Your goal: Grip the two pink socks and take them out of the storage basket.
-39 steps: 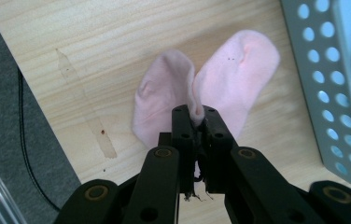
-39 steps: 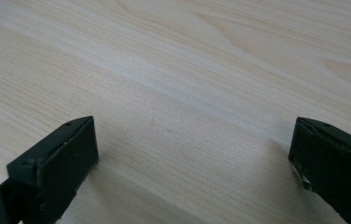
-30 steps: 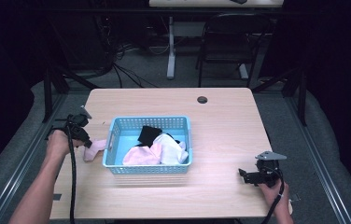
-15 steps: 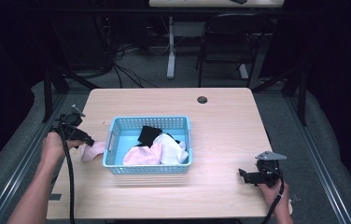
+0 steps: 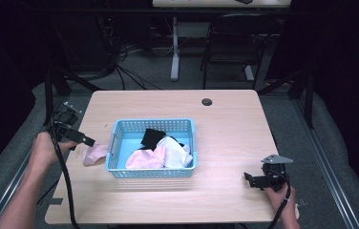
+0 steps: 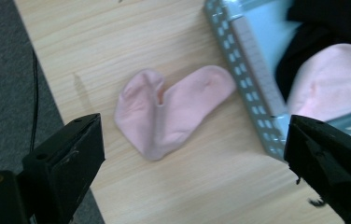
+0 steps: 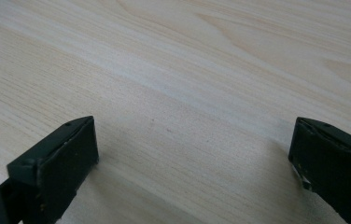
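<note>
One pink sock (image 6: 173,109) lies left of the basket (image 5: 115,143); both tools, left (image 5: 89,141) and right (image 5: 249,179), are released. Likely next: left pinches it.

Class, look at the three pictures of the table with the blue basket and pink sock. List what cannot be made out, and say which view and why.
- Blue basket: how many garments it holds; in the high view they are heaped and overlap.
- Basket in the left gripper view: its far part is cut off by the edge.
- Dark round mark on the table: too small to identify.
- Pink sock: its underside is hidden against the table.
</note>
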Demonstrator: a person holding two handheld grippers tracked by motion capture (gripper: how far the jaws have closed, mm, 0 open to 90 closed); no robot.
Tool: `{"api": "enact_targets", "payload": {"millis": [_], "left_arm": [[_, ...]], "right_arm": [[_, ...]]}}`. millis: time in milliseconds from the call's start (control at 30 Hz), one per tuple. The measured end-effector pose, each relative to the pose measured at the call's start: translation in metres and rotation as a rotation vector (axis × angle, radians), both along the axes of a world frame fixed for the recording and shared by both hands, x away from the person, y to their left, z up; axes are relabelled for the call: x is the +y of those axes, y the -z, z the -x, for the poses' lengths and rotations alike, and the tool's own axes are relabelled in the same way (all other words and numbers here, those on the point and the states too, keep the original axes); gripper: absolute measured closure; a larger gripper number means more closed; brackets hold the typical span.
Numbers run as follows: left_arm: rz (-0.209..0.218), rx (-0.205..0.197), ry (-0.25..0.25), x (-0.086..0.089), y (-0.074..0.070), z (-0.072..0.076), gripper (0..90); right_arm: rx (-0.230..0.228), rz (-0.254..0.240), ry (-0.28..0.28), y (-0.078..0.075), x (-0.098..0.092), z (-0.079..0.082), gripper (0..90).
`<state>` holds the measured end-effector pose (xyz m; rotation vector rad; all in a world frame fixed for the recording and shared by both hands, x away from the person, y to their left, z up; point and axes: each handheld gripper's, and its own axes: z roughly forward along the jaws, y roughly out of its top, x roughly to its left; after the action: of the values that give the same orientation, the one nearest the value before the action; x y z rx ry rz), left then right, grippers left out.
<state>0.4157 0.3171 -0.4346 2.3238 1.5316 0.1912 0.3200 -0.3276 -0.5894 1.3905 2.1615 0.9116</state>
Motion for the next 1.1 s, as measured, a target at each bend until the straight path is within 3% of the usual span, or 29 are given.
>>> {"api": "enact_targets", "payload": {"millis": [233, 267, 567, 667, 833, 933, 1100], "left_arm": [[0.008, -0.020, 0.089, -0.034, -0.012, 0.004, 1.0], [0.012, -0.024, 0.116, -0.045, -0.013, 0.004, 0.3], [0.047, -0.023, 0.216, -0.091, -0.011, 0.000, 0.0], [0.049, -0.009, 0.249, -0.112, -0.001, -0.001, 0.0], [0.060, 0.009, 0.281, -0.133, 0.012, -0.004, 0.2], [0.080, 0.029, 0.296, -0.156, 0.030, -0.006, 0.4], [0.063, 0.055, 0.305, -0.177, 0.046, -0.008, 3.4]], "right_arm": [[0.001, 0.000, 0.000, 0.000, 0.000, 0.000, 0.9], [0.000, 0.001, 0.000, 0.000, 0.000, 0.000, 0.9], [0.000, 0.000, 0.000, 0.000, 0.000, 0.000, 0.9], [0.001, 0.001, 0.000, 0.000, 0.000, 0.000, 0.9], [0.001, 0.000, -0.001, 0.000, 0.000, 0.000, 0.9], [0.003, 0.002, -0.003, 0.000, 0.000, 0.000, 0.9], [-0.001, 0.001, -0.001, 0.000, 0.000, 0.000, 1.1]]}}
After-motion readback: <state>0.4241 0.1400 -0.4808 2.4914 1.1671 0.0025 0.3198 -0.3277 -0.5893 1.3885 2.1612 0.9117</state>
